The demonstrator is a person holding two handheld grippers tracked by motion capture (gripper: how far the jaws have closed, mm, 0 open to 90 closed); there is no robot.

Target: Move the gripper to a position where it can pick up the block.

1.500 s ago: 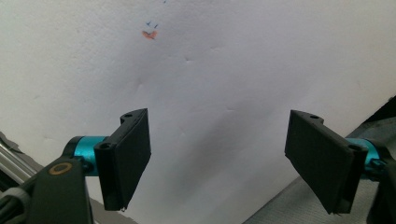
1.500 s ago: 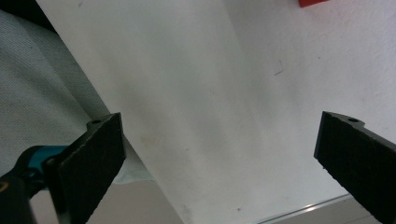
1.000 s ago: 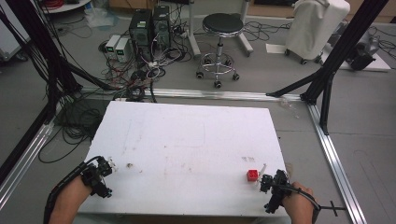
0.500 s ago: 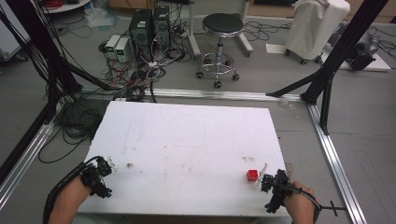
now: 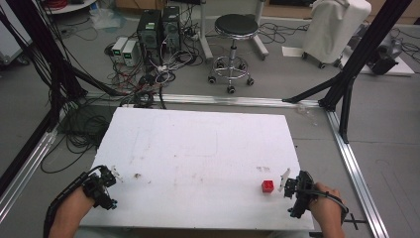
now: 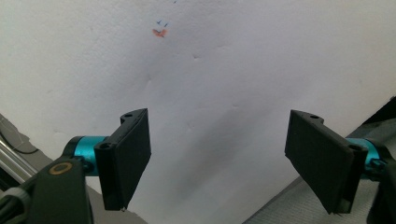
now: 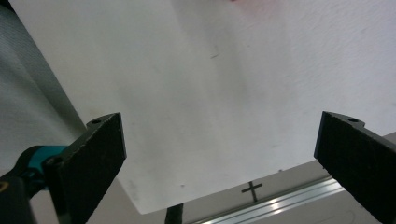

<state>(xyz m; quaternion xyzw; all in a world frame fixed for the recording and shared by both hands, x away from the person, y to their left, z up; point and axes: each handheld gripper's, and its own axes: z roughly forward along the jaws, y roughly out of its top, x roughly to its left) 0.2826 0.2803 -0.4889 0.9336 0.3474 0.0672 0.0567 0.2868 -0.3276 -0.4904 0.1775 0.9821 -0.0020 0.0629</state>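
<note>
Barely shifted since a second ago: right gripper (image 5: 286, 180) nudged a touch nearer the block, left gripper (image 5: 113, 173) unchanged. Left to right on the white bench (image 5: 208, 148): left gripper at the near-left corner, jaws spread wide, nothing between; one small red block (image 5: 267, 186), lying just beside the right gripper; that gripper also wide and empty. Two grippers, one block.

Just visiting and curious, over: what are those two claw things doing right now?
Left gripper open, holding nothing, at table's near-left edge. Right gripper open, holding nothing, just right of red block, not touching it. Nothing between them on white table.
</note>
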